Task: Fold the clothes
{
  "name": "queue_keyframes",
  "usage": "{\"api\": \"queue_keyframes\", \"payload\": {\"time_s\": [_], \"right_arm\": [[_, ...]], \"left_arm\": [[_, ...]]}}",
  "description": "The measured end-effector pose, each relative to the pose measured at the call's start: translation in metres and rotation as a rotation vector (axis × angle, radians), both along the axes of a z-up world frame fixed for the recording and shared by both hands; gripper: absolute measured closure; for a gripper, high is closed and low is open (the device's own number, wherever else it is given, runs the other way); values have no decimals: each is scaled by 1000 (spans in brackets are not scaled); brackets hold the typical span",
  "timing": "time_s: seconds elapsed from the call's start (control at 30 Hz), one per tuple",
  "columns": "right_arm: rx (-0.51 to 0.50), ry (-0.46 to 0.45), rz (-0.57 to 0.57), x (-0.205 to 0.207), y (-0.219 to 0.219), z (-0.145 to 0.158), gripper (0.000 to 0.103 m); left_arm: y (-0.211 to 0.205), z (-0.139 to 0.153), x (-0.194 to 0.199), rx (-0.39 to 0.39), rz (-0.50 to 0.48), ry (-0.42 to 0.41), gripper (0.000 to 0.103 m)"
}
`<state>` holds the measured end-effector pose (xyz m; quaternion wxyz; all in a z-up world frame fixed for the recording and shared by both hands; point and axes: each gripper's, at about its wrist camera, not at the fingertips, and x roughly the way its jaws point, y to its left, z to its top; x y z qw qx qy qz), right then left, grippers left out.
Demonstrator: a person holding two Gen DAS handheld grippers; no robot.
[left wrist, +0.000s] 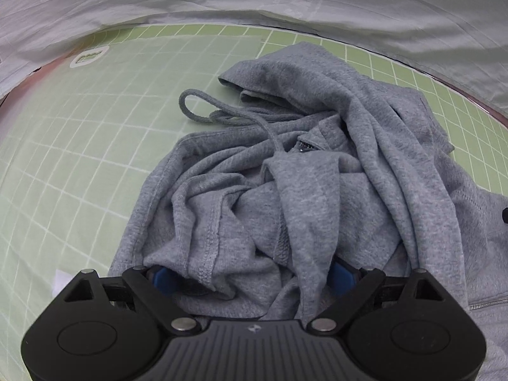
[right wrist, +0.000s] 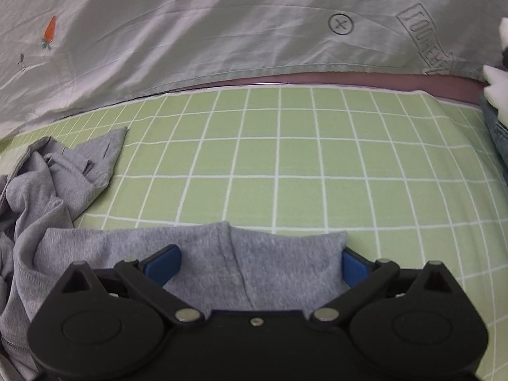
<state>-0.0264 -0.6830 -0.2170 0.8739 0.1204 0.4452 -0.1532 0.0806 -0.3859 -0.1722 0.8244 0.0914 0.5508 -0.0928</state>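
Left gripper (left wrist: 252,277) jaws spread wide, blue pads flanking bunched folds of the grey hoodie (left wrist: 304,171); cloth lies between them, no clamping visible. Right gripper (right wrist: 254,265) equally wide over a flat hoodie edge (right wrist: 279,254); garment crumpled on the green grid sheet (right wrist: 285,158), drawstring (left wrist: 203,111) looped loose.

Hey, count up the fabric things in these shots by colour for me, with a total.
Grey: 1, the hoodie
Green checked: 1, the bed sheet
Pale grey-white: 1, the printed cloth
Blue: 1, a denim piece at the right edge
Total: 4
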Motion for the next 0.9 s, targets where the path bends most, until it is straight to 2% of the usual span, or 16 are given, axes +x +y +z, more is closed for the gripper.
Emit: {"api": "queue_keyframes", "payload": {"time_s": [0.07,0.23,0.43,0.67,0.8,0.9], "right_arm": [[-32,4,46,3,7,-1,0],[-28,-27,36,-1,6,-4,0],[-42,-60,-60,-19,18,-5,0],[-66,-53,-156,-54,46,-2,0],[-68,-44,-255,-72,66,0,0],[-52,-13,-305,-70,65,2,0]], "left_arm": [[-6,-2,4,18,-29,-4,11],[-23,-3,16,44,-92,-28,12],[-51,-2,39,64,-191,-88,13],[-93,-8,85,15,-305,-129,12],[-107,-11,102,-11,-300,-118,11],[-103,-8,98,-21,-256,-122,12]]}}
